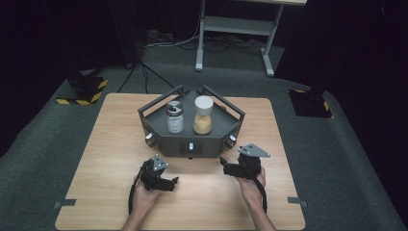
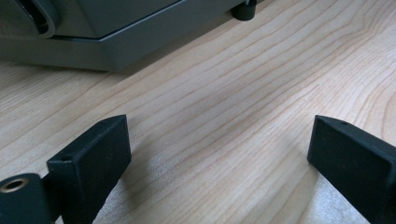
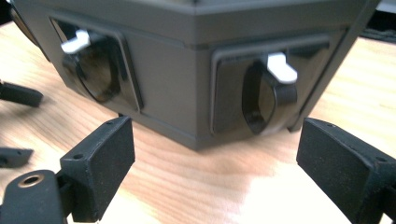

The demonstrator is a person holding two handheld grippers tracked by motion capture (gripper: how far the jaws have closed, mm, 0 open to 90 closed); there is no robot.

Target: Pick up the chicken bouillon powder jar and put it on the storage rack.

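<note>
A dark room with grey carpet surrounds a light wooden table (image 1: 110, 159). Toward the far middle of the table stands a dark grey angular rack (image 1: 159, 126) with a railed top. On it stand two jars side by side: a clear jar with a silver cap (image 1: 174, 118) at the left and a jar of yellow grains with a white lid (image 1: 203, 115) at the right. Small knobs sit in the rack's front faces.

The left gripper (image 1: 174, 182) lies low over the table on the near side of the rack, toward the rack's left front corner, and apart from it. In the left gripper view its jaws stand wide apart with bare wood grain between them; the base of the rack (image 2: 107, 44) crosses the upper left of that view, well beyond the jaw tips.

The right gripper (image 1: 223, 163) is held near the rack's right front corner. In the right gripper view its jaws are wide with nothing between them, and just ahead is a recessed dark knob with a white tab (image 3: 275, 88) in the rack's face. A second such knob (image 3: 91, 60) sits in the neighbouring face at the left. The knob ahead lies beyond the jaw tips, between the two jaws' lines, untouched.
</note>
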